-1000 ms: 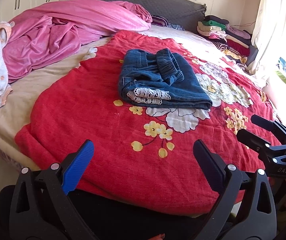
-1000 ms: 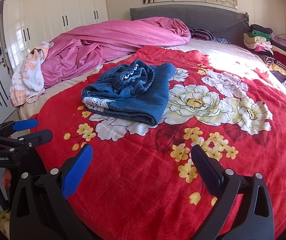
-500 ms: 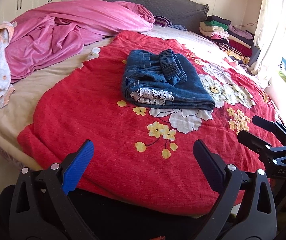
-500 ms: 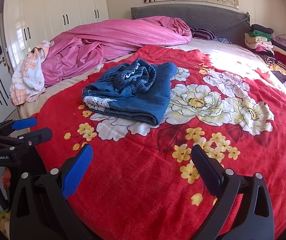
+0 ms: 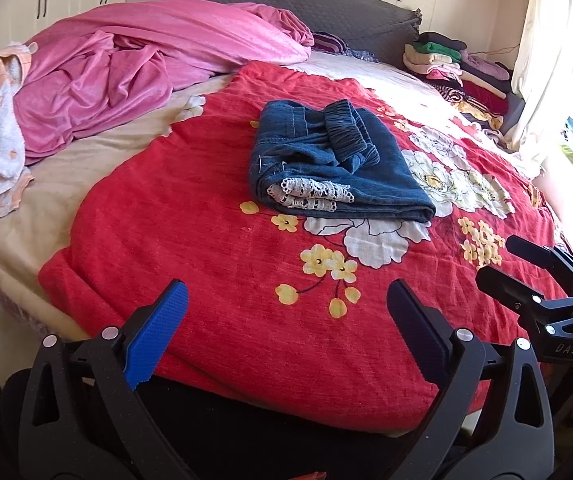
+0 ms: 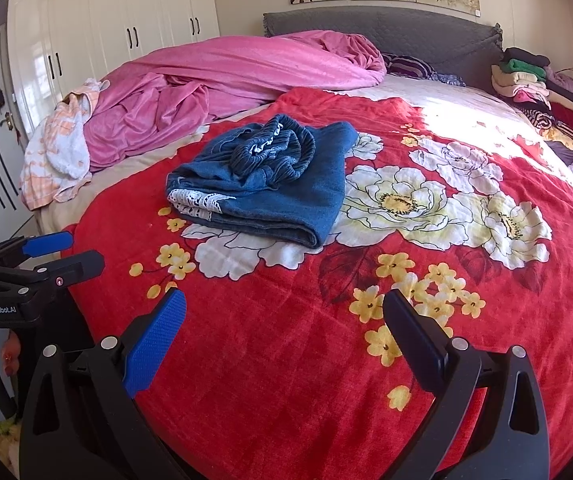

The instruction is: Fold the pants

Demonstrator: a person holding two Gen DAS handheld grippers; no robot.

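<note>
While my left hand-held gripper [image 5: 284, 312] and right hand-held gripper [image 6: 284, 320] gape empty, I see folded pants [image 5: 334, 164] well ahead; housings read "DAS" and "GenRobot.AI".

A folded pair of blue denim pants [image 5: 334, 164], white lace trim showing at the near edge and the gathered elastic waistband lying on top, rests on a red floral blanket [image 5: 214, 248] spread across a bed. The left gripper [image 5: 284, 320] hangs over the blanket's near edge with its jaws spread wide and nothing between them, well apart from the pants. At the right edge, the right gripper [image 5: 502, 260] is also parted and empty. A rumpled pink duvet [image 5: 138, 64] lies heaped toward the grey headboard [image 5: 326, 0], and stacked folded clothes [image 5: 458, 68] sit by the curtain [image 5: 546, 52].
</note>
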